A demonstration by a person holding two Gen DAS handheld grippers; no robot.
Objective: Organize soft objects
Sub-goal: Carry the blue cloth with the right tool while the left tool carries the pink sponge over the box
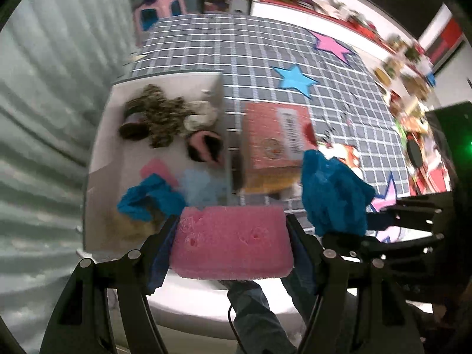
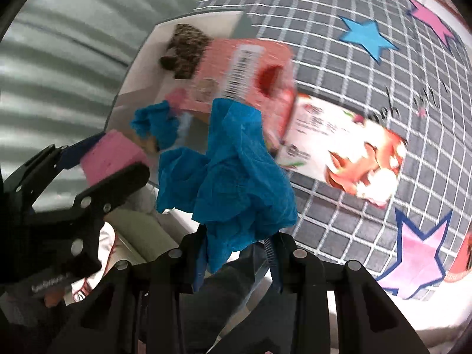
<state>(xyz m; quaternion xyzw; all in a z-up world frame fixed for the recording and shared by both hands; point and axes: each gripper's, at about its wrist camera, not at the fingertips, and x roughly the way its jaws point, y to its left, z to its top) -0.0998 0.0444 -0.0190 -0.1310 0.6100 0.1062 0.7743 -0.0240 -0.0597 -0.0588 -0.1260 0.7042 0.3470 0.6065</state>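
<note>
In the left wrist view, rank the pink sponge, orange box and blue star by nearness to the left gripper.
1. pink sponge, clamped in the left gripper.
2. orange box, just beyond, on the checked mat.
3. blue star, farther up the mat.

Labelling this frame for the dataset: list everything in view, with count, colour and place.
Pink foam sponge block: 1, pink, clamped in left hand-held gripper.
Crumpled blue cloth: 1, blue, pinched in right hand-held gripper.
White open bin: 1, white, left of mat; holds another blue cloth, camouflage plush, pink-and-black items.
Pink cardboard box: 1, beside bin.
Grey grid mat with stars: 1, under everything.
Left hand-held gripper: black, shut on sponge.
Right hand-held gripper: black, shut on cloth.
</note>
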